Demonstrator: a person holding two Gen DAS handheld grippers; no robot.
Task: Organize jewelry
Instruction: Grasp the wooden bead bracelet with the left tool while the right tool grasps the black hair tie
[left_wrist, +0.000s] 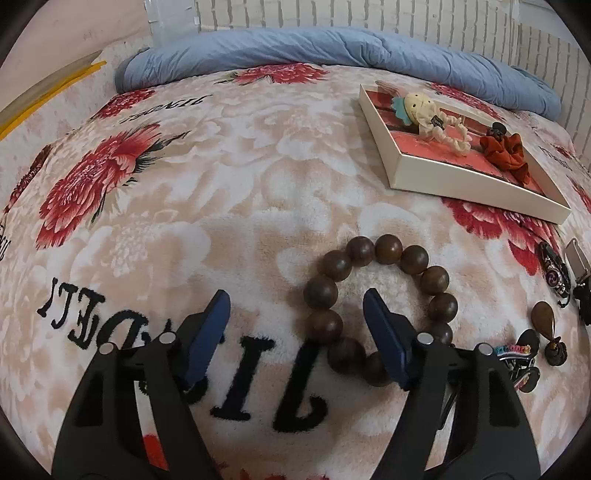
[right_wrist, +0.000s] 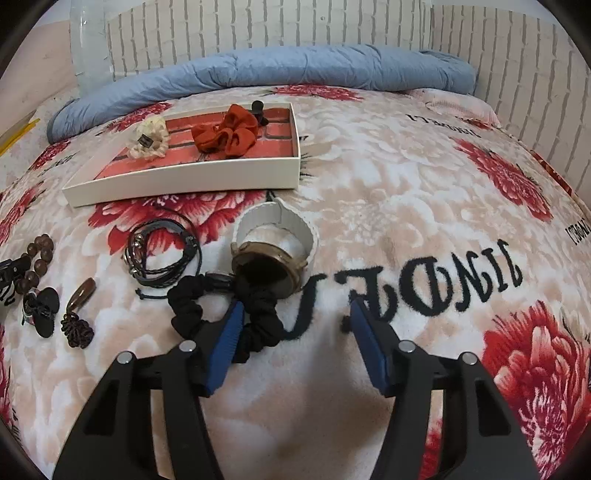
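Left tool (left_wrist: 295, 306) gaping over the wooden bead bracelet (left_wrist: 380, 306); right tool (right_wrist: 295, 317) gaping beside the black scrunchie (right_wrist: 225, 314).

Both hold nothing. The left's right finger sits inside the bead ring on the bed blanket (left_wrist: 221, 166); best to close on one side of the beads, lift clear, then carry to the tray (left_wrist: 476, 188).

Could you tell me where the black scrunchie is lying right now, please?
In the right wrist view, the black scrunchie lies on the blanket, around the right gripper's left fingertip, touching the watch just beyond it.
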